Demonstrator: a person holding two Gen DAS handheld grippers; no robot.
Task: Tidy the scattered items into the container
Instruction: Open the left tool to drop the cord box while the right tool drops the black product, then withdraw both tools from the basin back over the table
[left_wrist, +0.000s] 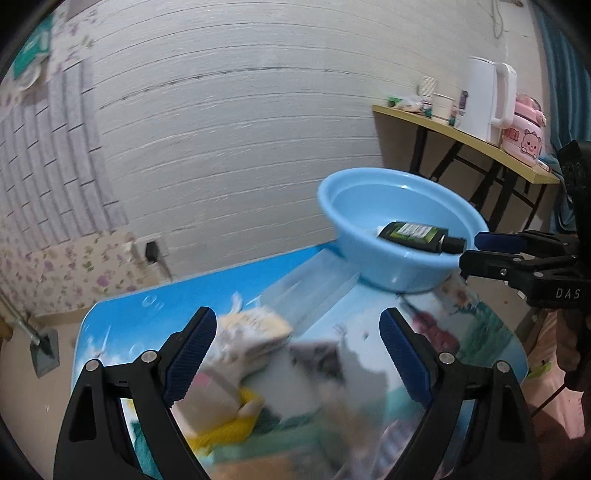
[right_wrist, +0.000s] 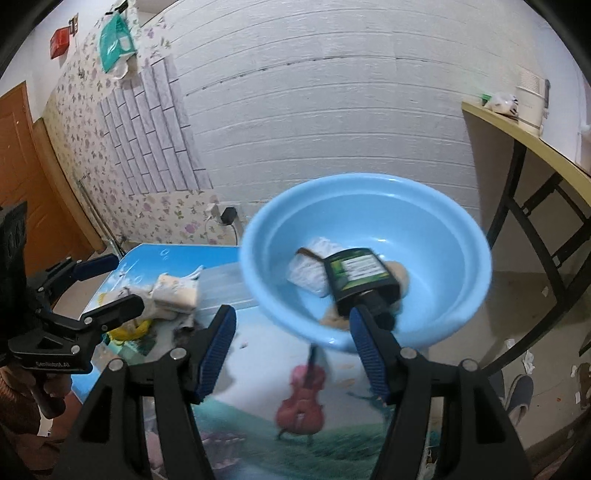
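Note:
A light blue basin (right_wrist: 436, 258) stands at the table's far right corner; it also shows in the left wrist view (left_wrist: 369, 195). In it lie a black bottle with a green label (right_wrist: 356, 277), a white cloth (right_wrist: 308, 271) and a tan item (right_wrist: 400, 275). The bottle shows in the left wrist view (left_wrist: 417, 232) too. My right gripper (right_wrist: 293, 328) is open and empty just in front of the basin. My left gripper (left_wrist: 297, 326) is open above a blurred pile of pale cloths (left_wrist: 255, 332) and a yellow item (left_wrist: 225, 428). The pile shows in the right wrist view (right_wrist: 173, 291).
The small table has a glossy picture top (right_wrist: 258, 369) with a blue border. A yellow side table (left_wrist: 461, 136) at the right carries a white kettle (left_wrist: 484, 99) and a pink cooker (left_wrist: 524, 136). A wall socket (right_wrist: 229, 216) sits behind.

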